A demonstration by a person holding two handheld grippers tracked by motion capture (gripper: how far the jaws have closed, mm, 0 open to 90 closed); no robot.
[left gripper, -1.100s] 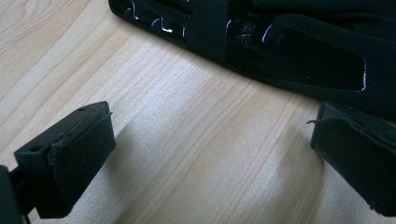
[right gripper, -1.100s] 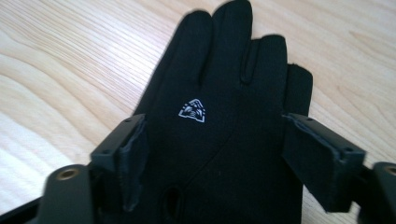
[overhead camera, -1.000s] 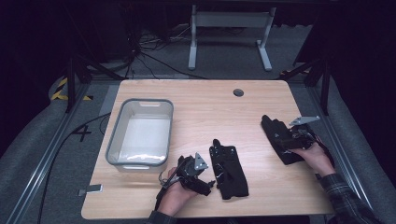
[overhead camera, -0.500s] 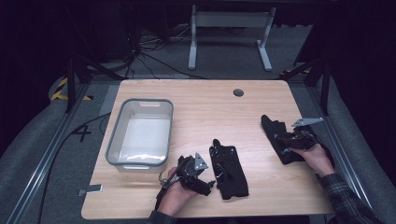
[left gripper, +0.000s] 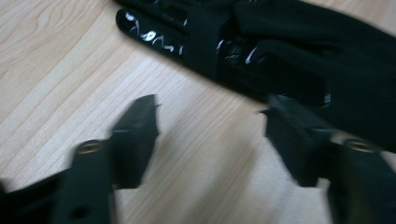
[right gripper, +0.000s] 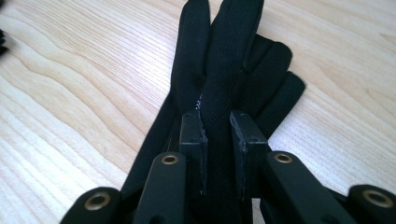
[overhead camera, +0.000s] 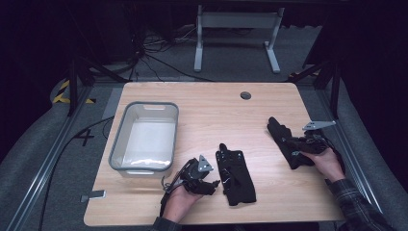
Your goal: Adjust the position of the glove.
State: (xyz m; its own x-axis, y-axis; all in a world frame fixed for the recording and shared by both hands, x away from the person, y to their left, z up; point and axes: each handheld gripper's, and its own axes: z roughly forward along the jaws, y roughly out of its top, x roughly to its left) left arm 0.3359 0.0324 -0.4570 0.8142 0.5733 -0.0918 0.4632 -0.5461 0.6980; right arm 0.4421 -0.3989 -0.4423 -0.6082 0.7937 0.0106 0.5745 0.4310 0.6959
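**Right glove pinched, left glove lying free**

Two black gloves on a light wooden bench (overhead camera: 211, 108). Right hand-held gripper (right gripper: 218, 140) closed on the right glove (right gripper: 224, 70), a raised fold of black fabric squeezed between the two pads, glove fingers stretching away over the wood grain. From the high view, right hand-held gripper (overhead camera: 302, 144) near the right edge of the bench, right glove (overhead camera: 281, 137) lying slantwise there, cuffed end under the gripper, fingertips pointing toward the far side. Right hand (overhead camera: 327, 163) wrapped round the gripper's handle, plaid sleeve (overhead camera: 353, 204) coming in at the near right corner.

Left hand-held gripper (left gripper: 210, 135) spread wide, nothing between the pads, bare wood showing in the gap; left glove (left gripper: 261, 51) just beyond the tips, glossy markings on its fingers, right-hand pad at the glove's edge, contact not clear from the blurred view. From above, left hand-held gripper (overhead camera: 204, 180) near the front edge, slightly left of its middle, left glove (overhead camera: 235, 175) flat just beside it toward the middle, fingers pointing toward the far edge. Left hand (overhead camera: 182, 202) gripping the handle from the front edge.

Grey plastic bin (overhead camera: 115, 144) on the left part of the bench, close to the left edge, just beyond the left hand-held gripper. Small round hole (overhead camera: 246, 95) near the far edge.
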